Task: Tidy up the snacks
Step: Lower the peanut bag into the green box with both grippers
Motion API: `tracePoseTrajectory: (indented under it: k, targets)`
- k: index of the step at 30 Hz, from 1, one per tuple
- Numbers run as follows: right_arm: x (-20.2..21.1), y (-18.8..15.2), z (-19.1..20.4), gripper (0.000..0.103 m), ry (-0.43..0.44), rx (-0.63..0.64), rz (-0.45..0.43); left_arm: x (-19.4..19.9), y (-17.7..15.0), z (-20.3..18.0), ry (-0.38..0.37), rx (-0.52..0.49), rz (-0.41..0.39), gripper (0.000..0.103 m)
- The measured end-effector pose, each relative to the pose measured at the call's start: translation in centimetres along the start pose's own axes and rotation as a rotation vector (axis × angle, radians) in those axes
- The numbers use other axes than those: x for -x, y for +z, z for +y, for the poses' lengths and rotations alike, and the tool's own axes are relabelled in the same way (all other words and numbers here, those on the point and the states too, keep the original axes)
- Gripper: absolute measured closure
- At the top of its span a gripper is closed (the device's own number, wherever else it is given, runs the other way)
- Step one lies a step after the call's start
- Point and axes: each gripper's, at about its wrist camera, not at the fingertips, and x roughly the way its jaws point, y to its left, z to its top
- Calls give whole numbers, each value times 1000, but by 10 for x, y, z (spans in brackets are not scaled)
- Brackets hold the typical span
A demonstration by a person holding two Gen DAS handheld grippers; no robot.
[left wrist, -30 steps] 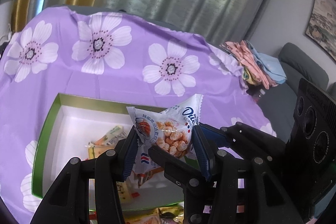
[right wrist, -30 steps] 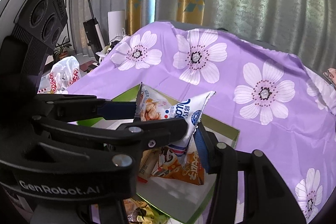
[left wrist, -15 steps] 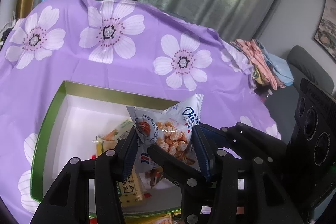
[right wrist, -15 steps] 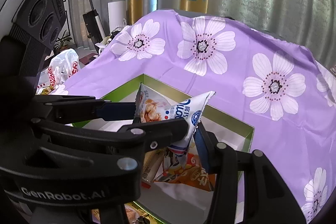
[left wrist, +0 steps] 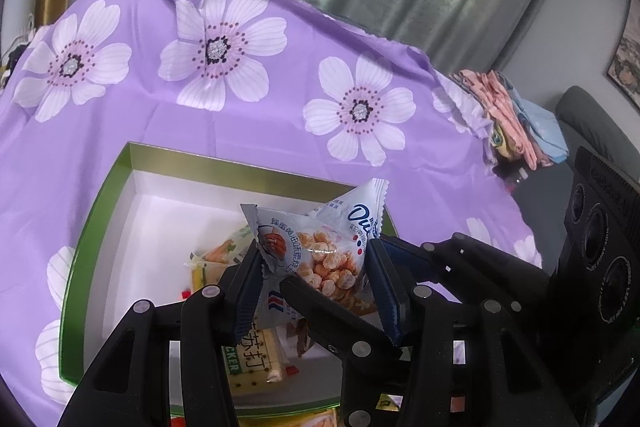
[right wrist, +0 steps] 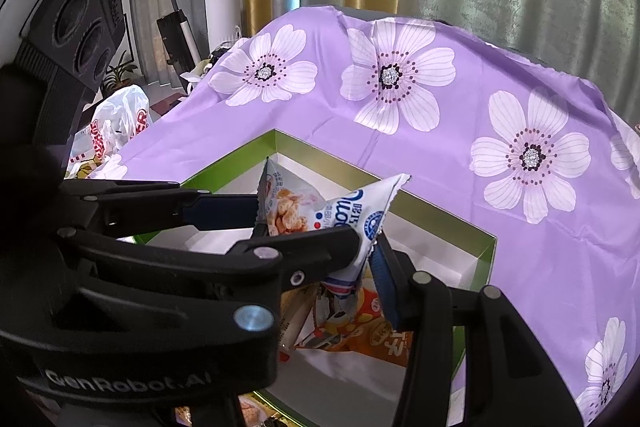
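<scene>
Left wrist view first: the left claw [left wrist: 316, 283] sits partly open with a white snack bag [left wrist: 316, 251] pinched between its blue pads [left wrist: 385, 295], and the bag's crimped ends stick up past the tips. Crossing in from the right, a finger of the right claw [left wrist: 320, 301] lies over the bag's lower front. Below and beyond both claws is the green-rimmed box [left wrist: 100, 195] with its white floor, a few packets [left wrist: 256, 359] lying in it right under the fingers.

Right wrist view now: the right claw [right wrist: 320, 239] is also partly open and clamped on the same snack bag [right wrist: 316, 211], one pad [right wrist: 383, 277] pressing its right edge. The left claw [right wrist: 224, 209] comes in from the left, blue pad against the bag's far side. Under the claw, inside the box [right wrist: 436, 209], lies an orange packet [right wrist: 372, 327]. The box rests on a table under a purple flowered cloth [right wrist: 460, 155].
</scene>
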Motion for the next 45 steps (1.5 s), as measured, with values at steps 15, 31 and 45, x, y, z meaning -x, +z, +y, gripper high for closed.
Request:
tracePoseTrajectory:
  k: [15, 31, 45]
  targets:
    - [-6, 1, 1, 53, -4, 9, 33, -4, 0, 2, 12, 3, 23, 52]
    - [-7, 1, 2, 52, -10, 18, 46, -4, -1, 1, 20, -3, 27, 52]
    - [-8, -1, 4, 51, -14, 22, 56, -5, -4, 1, 27, -4, 38, 52]
